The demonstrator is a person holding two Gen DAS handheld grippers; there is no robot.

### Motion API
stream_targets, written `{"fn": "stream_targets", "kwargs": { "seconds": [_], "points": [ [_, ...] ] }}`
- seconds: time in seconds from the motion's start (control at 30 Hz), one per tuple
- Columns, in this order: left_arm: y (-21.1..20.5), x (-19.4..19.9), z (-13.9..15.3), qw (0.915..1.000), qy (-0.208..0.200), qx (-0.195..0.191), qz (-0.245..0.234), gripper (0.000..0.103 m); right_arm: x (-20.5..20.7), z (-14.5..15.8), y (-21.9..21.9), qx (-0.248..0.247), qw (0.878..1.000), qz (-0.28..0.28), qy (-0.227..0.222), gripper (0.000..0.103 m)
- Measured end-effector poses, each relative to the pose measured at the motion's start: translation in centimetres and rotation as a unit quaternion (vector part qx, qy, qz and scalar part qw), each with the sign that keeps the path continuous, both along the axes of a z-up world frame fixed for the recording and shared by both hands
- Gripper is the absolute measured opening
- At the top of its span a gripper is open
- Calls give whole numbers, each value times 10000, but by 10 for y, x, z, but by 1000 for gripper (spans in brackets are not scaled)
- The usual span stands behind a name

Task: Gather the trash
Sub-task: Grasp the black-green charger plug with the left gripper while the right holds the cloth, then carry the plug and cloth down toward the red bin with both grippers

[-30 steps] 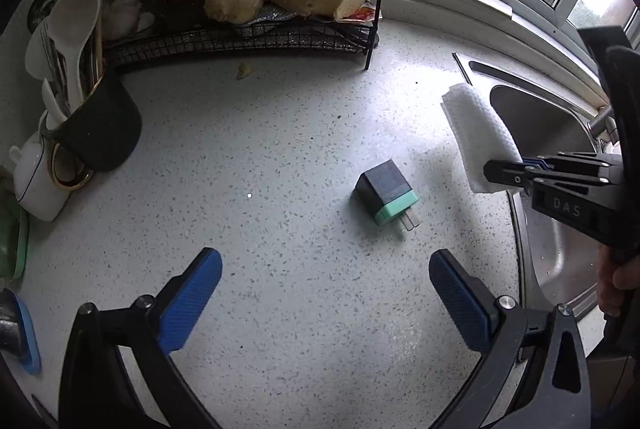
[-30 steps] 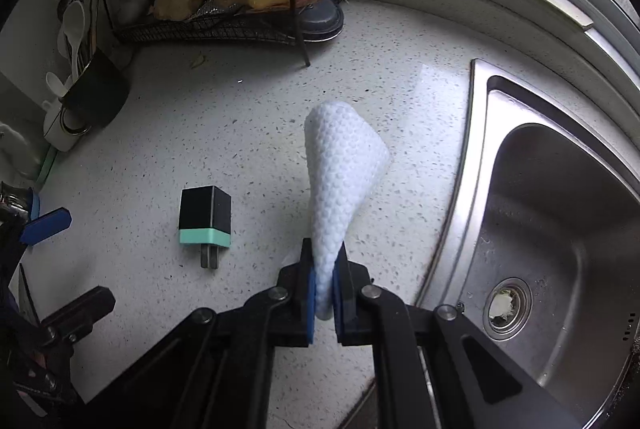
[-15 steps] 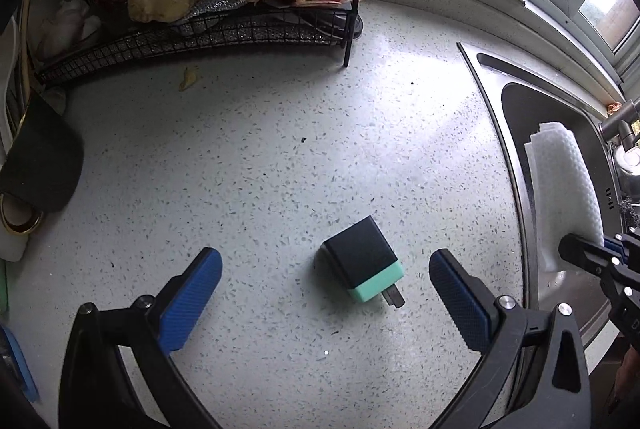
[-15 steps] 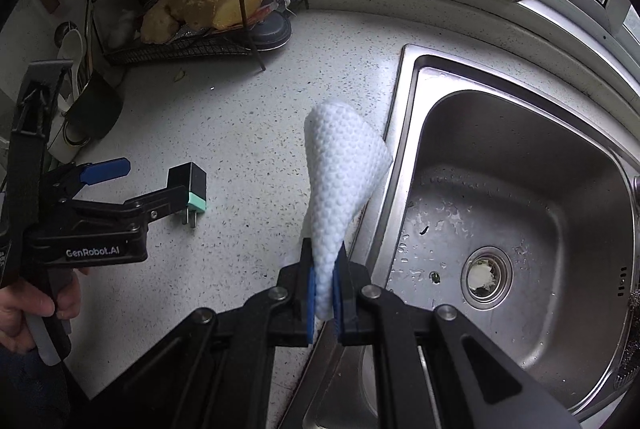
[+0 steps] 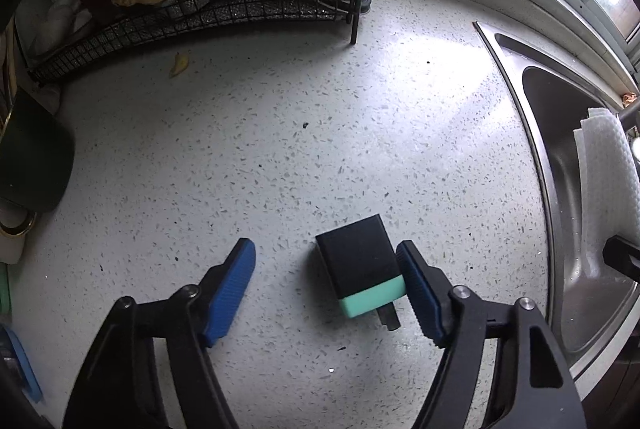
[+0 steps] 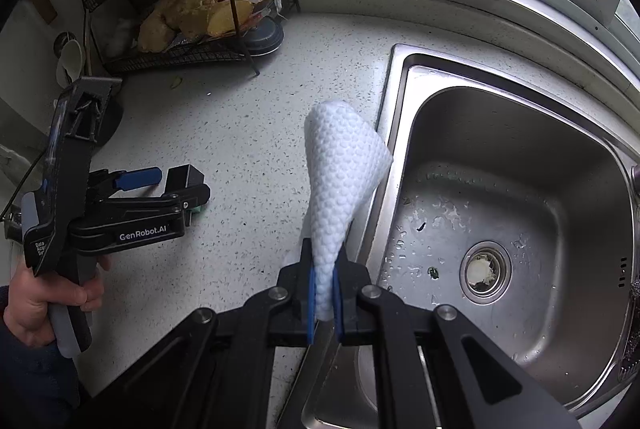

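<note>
Countertop [image 5: 280, 149] — one charger [image 5: 362, 271] (one cloth [image 6: 340, 181]).

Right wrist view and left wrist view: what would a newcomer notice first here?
First, the white paper towel pinched upright in the right hand-held gripper, at the edge of the steel sink. Next, the black and green charger on the speckled counter, between the open fingers of the left hand-held gripper, against its right finger.
</note>
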State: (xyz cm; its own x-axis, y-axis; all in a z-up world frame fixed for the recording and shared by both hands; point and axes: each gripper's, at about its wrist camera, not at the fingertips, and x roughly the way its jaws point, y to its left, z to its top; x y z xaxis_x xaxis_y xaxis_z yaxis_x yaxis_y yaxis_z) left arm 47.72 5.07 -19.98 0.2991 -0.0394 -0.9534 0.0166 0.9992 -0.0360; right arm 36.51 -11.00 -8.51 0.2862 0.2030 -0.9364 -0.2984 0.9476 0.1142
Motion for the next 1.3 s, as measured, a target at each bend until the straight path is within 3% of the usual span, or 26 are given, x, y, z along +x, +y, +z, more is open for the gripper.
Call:
{"fn": "stream_targets", "kwargs": {
  "seconds": [0.03, 0.1, 0.17, 0.43, 0.63, 0.9, 1.3],
  "points": [
    [-2, -1, 1, 10000, -15, 53, -17, 60, -1, 0, 0, 6, 10000, 3, 6, 6],
    [-5, -6, 3, 9999, -21, 89, -76, 41, -2, 1, -1, 13, 10000, 24, 4, 6],
    [-9, -9, 5, 9999, -3, 84, -127, 29, -5, 1, -2, -2, 10000, 45, 0, 6],
    [-16, -50, 13, 9999, 38, -11, -94, 29, -23, 10, -9, 77, 9998, 147, -71, 6],
    [-25, -95, 39, 9999, -114, -3, -39, 28, -50, 18, -18, 244, 9993, 269, -76, 6],
    [-55, -172, 80, 9991, -409, 58, 95, 28, -110, 31, -34, 409, 9969, 645, -187, 6],
    [-104, -297, 112, 9974, -647, 171, 271, 28, -201, 46, -66, 689, 9907, 1130, -322, 6]
  ]
}}
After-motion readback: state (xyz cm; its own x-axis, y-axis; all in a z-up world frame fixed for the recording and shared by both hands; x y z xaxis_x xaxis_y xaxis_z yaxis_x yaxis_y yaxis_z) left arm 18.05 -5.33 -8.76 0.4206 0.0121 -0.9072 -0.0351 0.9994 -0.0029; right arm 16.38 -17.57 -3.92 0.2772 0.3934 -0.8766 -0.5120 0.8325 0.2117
